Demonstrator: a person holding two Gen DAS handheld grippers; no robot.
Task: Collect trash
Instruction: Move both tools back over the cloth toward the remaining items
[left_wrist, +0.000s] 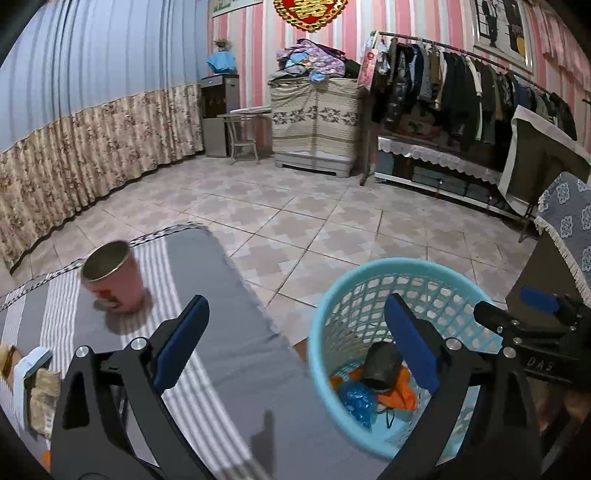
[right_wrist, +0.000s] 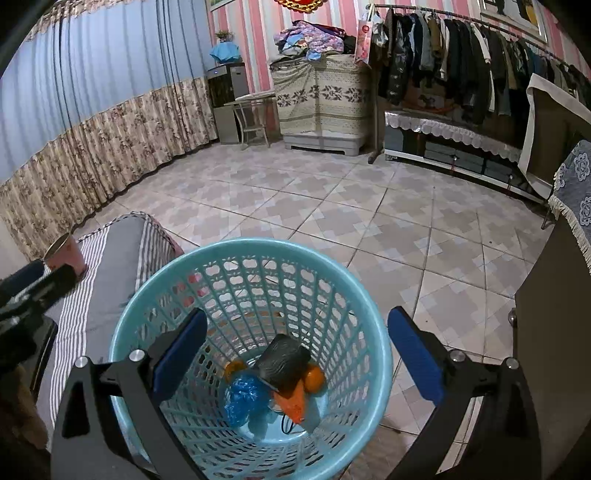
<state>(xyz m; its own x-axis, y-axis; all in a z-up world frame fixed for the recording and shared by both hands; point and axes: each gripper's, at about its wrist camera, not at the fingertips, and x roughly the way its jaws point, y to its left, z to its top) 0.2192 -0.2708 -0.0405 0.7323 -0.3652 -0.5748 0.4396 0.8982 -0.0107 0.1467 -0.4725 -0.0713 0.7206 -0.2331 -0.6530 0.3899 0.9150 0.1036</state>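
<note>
A light blue plastic basket (left_wrist: 332, 306) (right_wrist: 258, 245) stands on the tiled floor beside a table with a grey striped cloth (left_wrist: 221, 332) (right_wrist: 110, 258). Inside lie a black bag (left_wrist: 378, 365) (right_wrist: 284, 362), crumpled blue plastic (left_wrist: 356, 402) (right_wrist: 243, 398) and orange scraps (left_wrist: 400, 391) (right_wrist: 293, 404). A pink open-topped can (left_wrist: 114, 277) (right_wrist: 66, 253) stands upright on the table. My left gripper (left_wrist: 295, 301) is open and empty, between the table edge and the basket. My right gripper (right_wrist: 298, 313) is open and empty above the basket's mouth.
A packet and a white-edged item (left_wrist: 37, 387) lie at the table's near left. Dark furniture with a blue patterned cloth (left_wrist: 569, 218) stands right of the basket. Beyond the tiled floor (left_wrist: 314, 229) are a clothes rack (left_wrist: 461, 81), a covered cabinet (left_wrist: 314, 118) and curtains (left_wrist: 92, 147).
</note>
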